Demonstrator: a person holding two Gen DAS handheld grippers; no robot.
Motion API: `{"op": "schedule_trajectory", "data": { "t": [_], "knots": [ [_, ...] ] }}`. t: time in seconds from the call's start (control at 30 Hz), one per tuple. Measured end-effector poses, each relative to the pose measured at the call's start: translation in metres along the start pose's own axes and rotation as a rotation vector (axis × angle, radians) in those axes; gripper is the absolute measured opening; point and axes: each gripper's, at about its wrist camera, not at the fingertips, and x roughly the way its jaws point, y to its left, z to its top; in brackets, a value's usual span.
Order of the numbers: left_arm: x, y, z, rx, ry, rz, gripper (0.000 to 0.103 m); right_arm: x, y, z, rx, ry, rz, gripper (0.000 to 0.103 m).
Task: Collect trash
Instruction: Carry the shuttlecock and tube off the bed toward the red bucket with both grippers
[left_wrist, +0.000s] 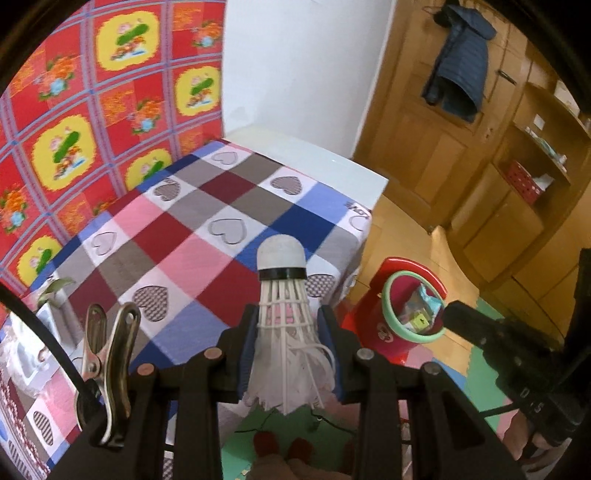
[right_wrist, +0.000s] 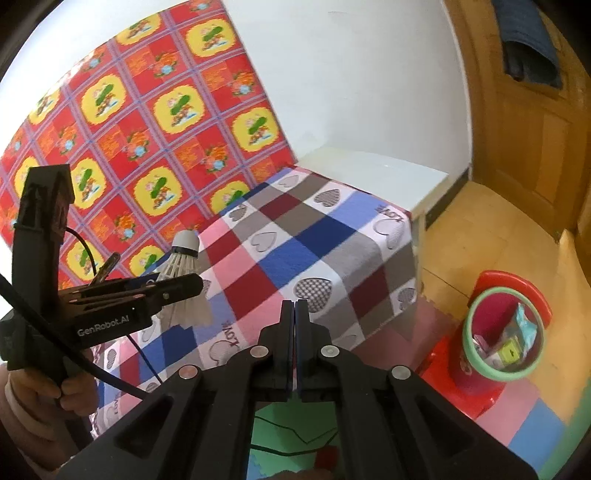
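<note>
- Two tools show in the views: the left tool (left_wrist: 290, 325) is clamped on a white shuttlecock (left_wrist: 284, 332), its blue pads pressing the feather skirt from both sides, and the right tool (right_wrist: 294, 310) has its jaws together with nothing between them.
- The shuttlecock's cork tip points forward, away from the left wrist camera, above the near edge of the checked blanket (left_wrist: 192, 229) with heart patches.
- A metal clip (left_wrist: 107, 354) is fixed on the left tool's frame, beside a black cable.
- A hand (right_wrist: 44, 402) grips the left tool's handle in the right wrist view.
- On the floor right of the blanket stands a red bin (right_wrist: 504, 343) with a green rim, wrappers inside it; the shuttlecock is well apart from it.
- Beyond hangs a red and yellow patterned cloth (right_wrist: 147, 122), and a wooden door (left_wrist: 417, 122).
</note>
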Motion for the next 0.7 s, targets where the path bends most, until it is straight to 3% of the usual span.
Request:
{"op": "schedule_trajectory", "data": {
  "t": [0.37, 0.6, 0.7],
  "knots": [
    [0.02, -0.029, 0.014, 0.125, 0.017, -0.114, 0.034, -0.008, -0.018, -0.019, 0.123, -0.04, -0.136, 0.002],
    [0.037, -0.051, 0.015, 0.241, 0.022, -0.219, 0.034, -0.001, -0.039, -0.057, 0.253, -0.024, -0.247, 0.003],
    [0.049, -0.062, 0.01, 0.286, 0.034, -0.266, 0.034, 0.005, -0.05, -0.079, 0.31, -0.011, -0.28, 0.01]
  ]
}}
